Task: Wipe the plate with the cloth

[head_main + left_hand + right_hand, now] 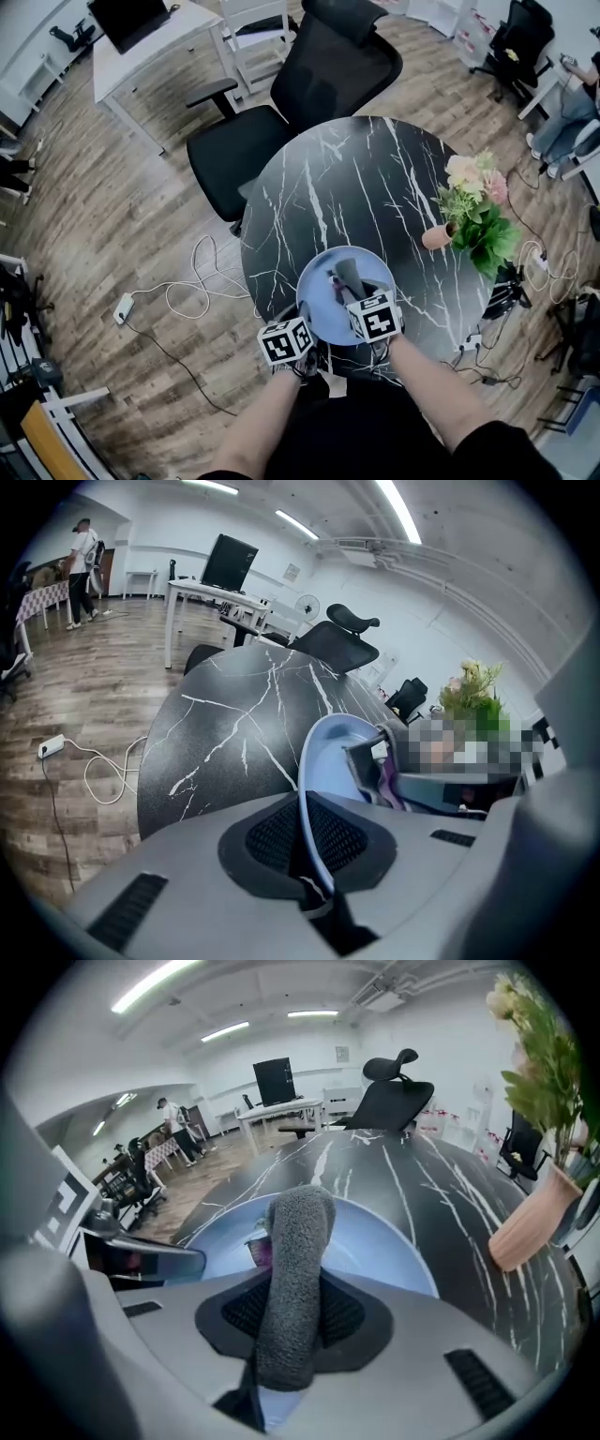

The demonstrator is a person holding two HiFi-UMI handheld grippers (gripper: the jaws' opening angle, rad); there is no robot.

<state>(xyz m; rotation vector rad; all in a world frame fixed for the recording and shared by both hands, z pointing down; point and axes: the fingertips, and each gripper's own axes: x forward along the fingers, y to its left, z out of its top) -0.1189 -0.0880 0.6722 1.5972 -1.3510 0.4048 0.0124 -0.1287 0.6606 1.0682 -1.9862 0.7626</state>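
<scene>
Forearms (267, 412) enter at the bottom edge of the head view, one pair of tongs in each hand. Left tongs (305, 333) sit at the near rim of a pale blue plate (323, 277), which is at the near edge of the black marbled bench (356, 187). Right tongs (354, 292) reach over the plate's face from the near right and carry a grey cloth (349, 272). The cloth's long axis runs away from the person, toward the plate's centre.

Left gripper view: tongs clenched on the plate rim, which stands edge-on between the pads. The concave face opens to the side where the right tongs work. How far the plate is tilted off the bench cannot be fixed.

Right gripper view: tongs clamped on the cloth, a rolled grey length sticking out past the tips. The plate's face lies directly ahead and below. A vase of flowers (530, 1213) stands well off to the right.

Judgement: the left hand anchors and the right hand is the nearer one for wiping. The stroke depends on the cloth tip meeting the plate's face just ahead.
</scene>
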